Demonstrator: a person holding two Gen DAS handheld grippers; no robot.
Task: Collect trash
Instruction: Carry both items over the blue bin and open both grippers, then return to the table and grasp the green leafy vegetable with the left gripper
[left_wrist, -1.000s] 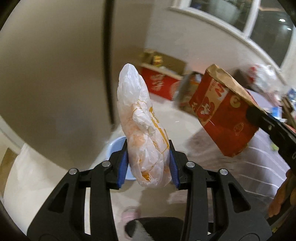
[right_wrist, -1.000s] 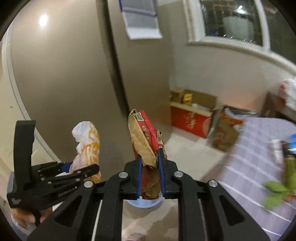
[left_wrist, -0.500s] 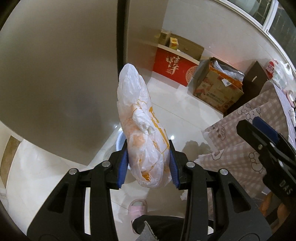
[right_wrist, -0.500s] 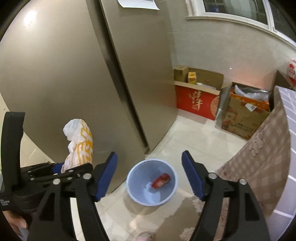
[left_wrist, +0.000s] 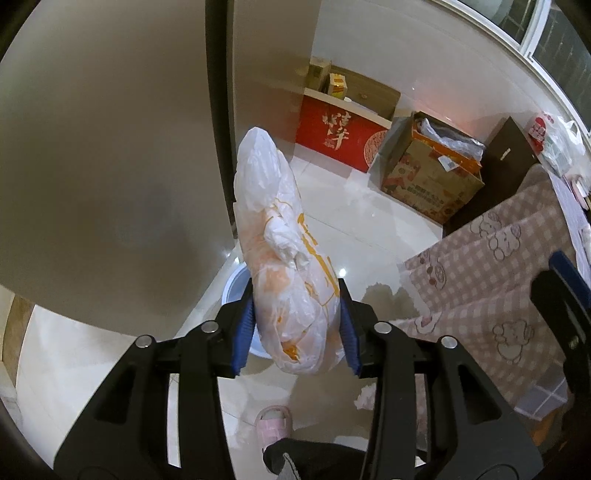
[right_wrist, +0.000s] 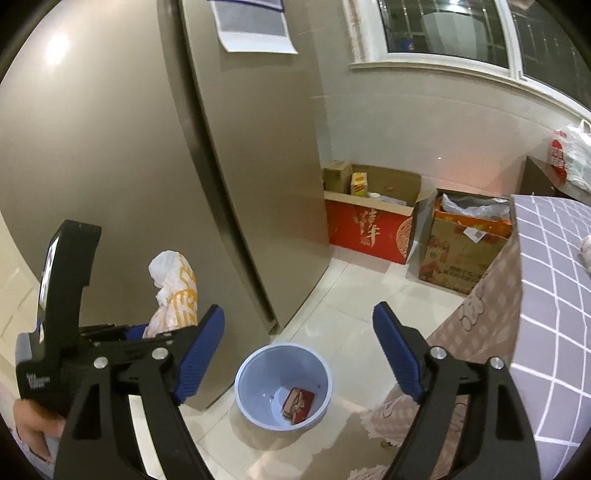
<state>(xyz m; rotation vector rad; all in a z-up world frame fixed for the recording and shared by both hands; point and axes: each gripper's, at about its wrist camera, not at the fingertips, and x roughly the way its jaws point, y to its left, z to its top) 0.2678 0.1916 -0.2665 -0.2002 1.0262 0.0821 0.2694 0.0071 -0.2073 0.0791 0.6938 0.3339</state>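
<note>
A white and orange plastic bag (left_wrist: 284, 258) stands upright between the blue pads of my left gripper (left_wrist: 295, 291). Its jaws are opening, but the pads still touch the bag's sides. Below it on the floor, the rim of a light blue bin (left_wrist: 236, 284) shows behind the bag. In the right wrist view the bin (right_wrist: 251, 384) has a red paper packet (right_wrist: 298, 404) lying at its bottom. My right gripper (right_wrist: 299, 314) hangs above the bin, jaws opening wide with nothing between them. The left gripper (right_wrist: 110, 332) and its bag (right_wrist: 173, 295) are at the left.
A tall grey fridge (right_wrist: 240, 184) stands just left of the bin. A red carton (right_wrist: 369, 229) and a brown box (right_wrist: 461, 254) sit by the far wall. A table with a checked cloth (right_wrist: 554, 277) is at the right. A pink slipper (left_wrist: 275, 421) is near the bin.
The right gripper opened and let go of the red packet, which now lies in the blue bin. The left gripper came lower and closer to the bin with the bag.
</note>
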